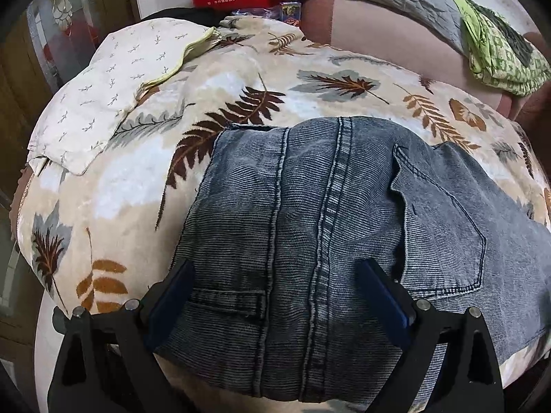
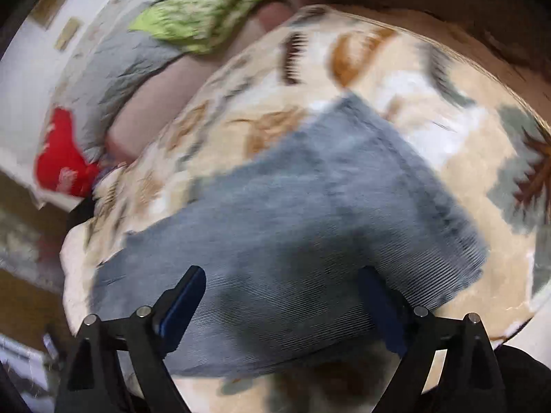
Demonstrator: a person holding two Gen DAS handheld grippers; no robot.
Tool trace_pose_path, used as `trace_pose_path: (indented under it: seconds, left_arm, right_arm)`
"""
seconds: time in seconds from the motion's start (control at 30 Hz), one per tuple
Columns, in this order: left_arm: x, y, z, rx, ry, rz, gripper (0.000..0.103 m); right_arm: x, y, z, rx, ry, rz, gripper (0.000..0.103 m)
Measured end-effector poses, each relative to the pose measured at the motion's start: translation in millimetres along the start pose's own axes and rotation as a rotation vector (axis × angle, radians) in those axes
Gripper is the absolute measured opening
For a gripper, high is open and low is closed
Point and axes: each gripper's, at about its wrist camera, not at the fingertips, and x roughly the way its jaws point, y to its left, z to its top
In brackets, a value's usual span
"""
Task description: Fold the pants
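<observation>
Leaf-print blanket (image 1: 213,79) (plush) carries folded jeans (image 1: 310,213).

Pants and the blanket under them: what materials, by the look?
Pants: faded grey-blue denim, matte; fine ribbed weave, doubled seam stitching and a patch pocket show it. Blanket: probably plush fleece, soft sheen, fuzzy nap, printed leaves. Fibre content cannot be told. Both the left gripper and right gripper are open.

Both wrist cameras look steeply down from close above the bed, each over its own spread fingers. The left view faces the blanket's (image 1: 103,186) far edge; the right view (badly blurred) looks in from another side. Both share the jeans (image 1: 310,206) and the green cloth (image 1: 496,51).
</observation>
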Motion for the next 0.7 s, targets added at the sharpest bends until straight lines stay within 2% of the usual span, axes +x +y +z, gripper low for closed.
trace_pose_path:
  seconds: [0.03,0.13,0.17,0.2,0.27,0.33,0.4,0.53,0.63,0.7]
  left_arm:
    - [0,0,0,0.001,0.002,0.002,0.096]
    - [0,-2,0,0.001,-0.001,0.010,0.096]
    - [0,-2,0,0.002,-0.002,0.012,0.096]
    - [0,-2,0,0.002,-0.002,0.012,0.096]
    - [0,-2,0,0.001,0.000,0.011,0.096]
    - [-2,-2,0,0.009,-0.002,0.012,0.096]
    - [0,-2,1,0.005,0.003,0.013,0.096]
    - [1,-3,0,0.005,-0.001,0.015,0.096]
    - [1,-2,1,0.001,0.000,0.009,0.096]
    - [1,-2,1,0.001,0.000,0.007,0.096]
  right_arm:
    - [-9,6,1,-0.005,-0.024,0.022,0.092]
    - [-27,23,2,-0.097,-0.110,0.016,0.092]
    - [-28,17,3,-0.109,-0.105,0.012,0.093]
    - [-13,10,2,-0.097,-0.062,-0.003,0.094]
    - [21,-17,-4,-0.048,0.076,-0.079,0.093]
    - [13,-5,-5,-0.114,0.025,-0.097,0.094]
    - [4,13,1,-0.134,0.031,-0.029,0.094]
    - [-10,50,18,-0.222,-0.051,-0.014,0.094]
    - [2,66,34,-0.223,-0.040,0.040,0.093]
    - [27,62,47,-0.202,-0.020,0.020,0.093]
